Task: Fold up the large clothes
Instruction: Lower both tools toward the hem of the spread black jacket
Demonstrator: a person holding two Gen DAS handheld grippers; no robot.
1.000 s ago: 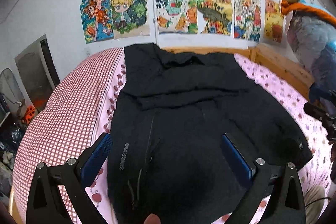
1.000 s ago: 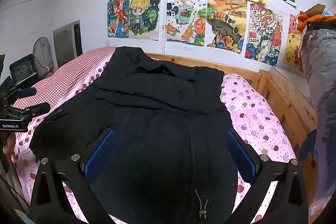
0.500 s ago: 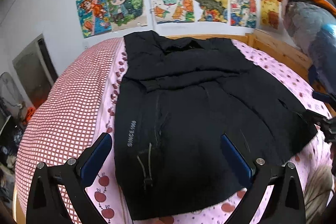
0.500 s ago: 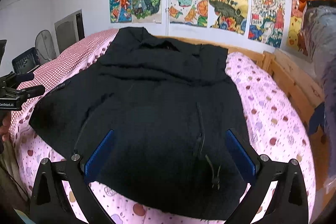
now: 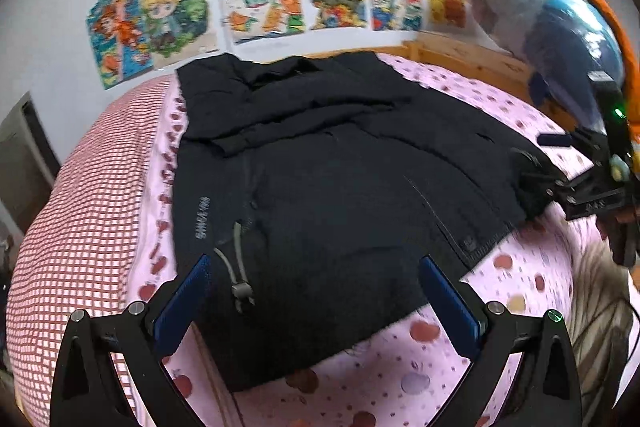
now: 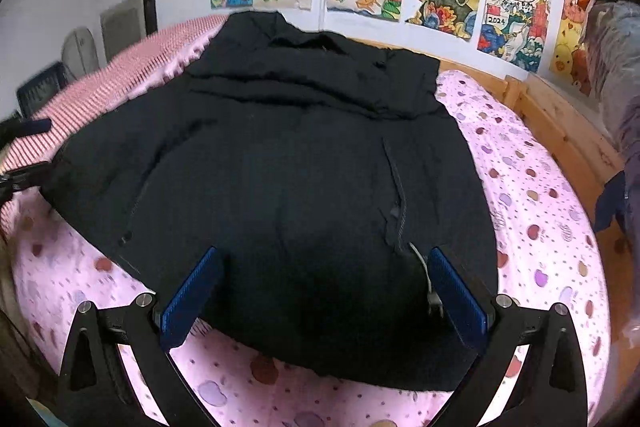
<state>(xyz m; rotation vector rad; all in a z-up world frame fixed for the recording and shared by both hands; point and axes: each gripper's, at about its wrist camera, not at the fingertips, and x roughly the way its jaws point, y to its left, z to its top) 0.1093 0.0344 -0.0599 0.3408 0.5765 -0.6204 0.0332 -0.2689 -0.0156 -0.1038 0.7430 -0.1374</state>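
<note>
A black jacket lies spread flat on the pink dotted bedsheet, its collar toward twelve o'clock. The left gripper and the right gripper hang at six o'clock over the hem, both spread wide and empty.

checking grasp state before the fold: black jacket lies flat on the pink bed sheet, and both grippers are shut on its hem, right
Not quite. The black jacket does lie on the pink bed sheet, but both wrist views show the left gripper and right gripper open above the hem, gripping nothing.
</note>
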